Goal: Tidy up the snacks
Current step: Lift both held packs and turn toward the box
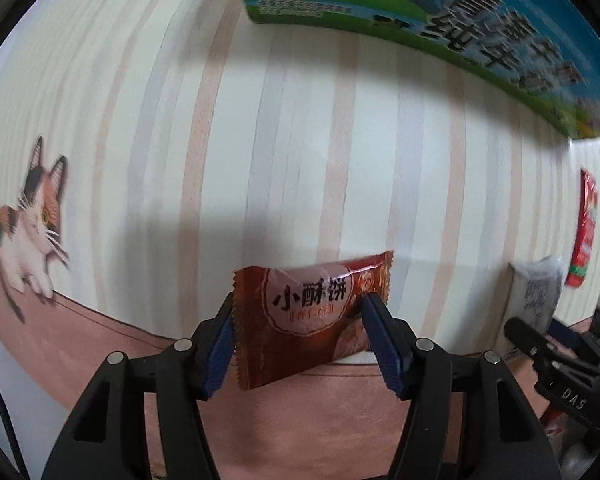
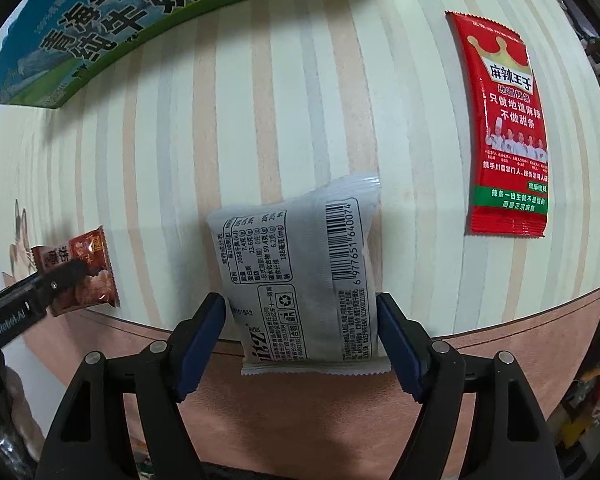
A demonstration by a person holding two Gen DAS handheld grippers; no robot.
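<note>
My left gripper (image 1: 300,332) is shut on a small brown biscuit packet (image 1: 300,316), held tilted above the striped tablecloth; it also shows at the left of the right wrist view (image 2: 88,272). My right gripper (image 2: 300,332) is shut on a grey snack packet (image 2: 300,272), barcode side up; it also shows in the left wrist view (image 1: 536,292) at the right. A red spicy-strip packet (image 2: 500,128) lies flat on the cloth to the right, apart from both grippers. A green and blue milk carton box (image 2: 100,28) stands at the back.
The striped tablecloth (image 1: 300,140) has a cat picture (image 1: 32,224) at its left and a brown border (image 2: 300,408) along the near edge. The milk box (image 1: 440,12) fills the back of the table. Dark clutter lies beyond the table's right edge.
</note>
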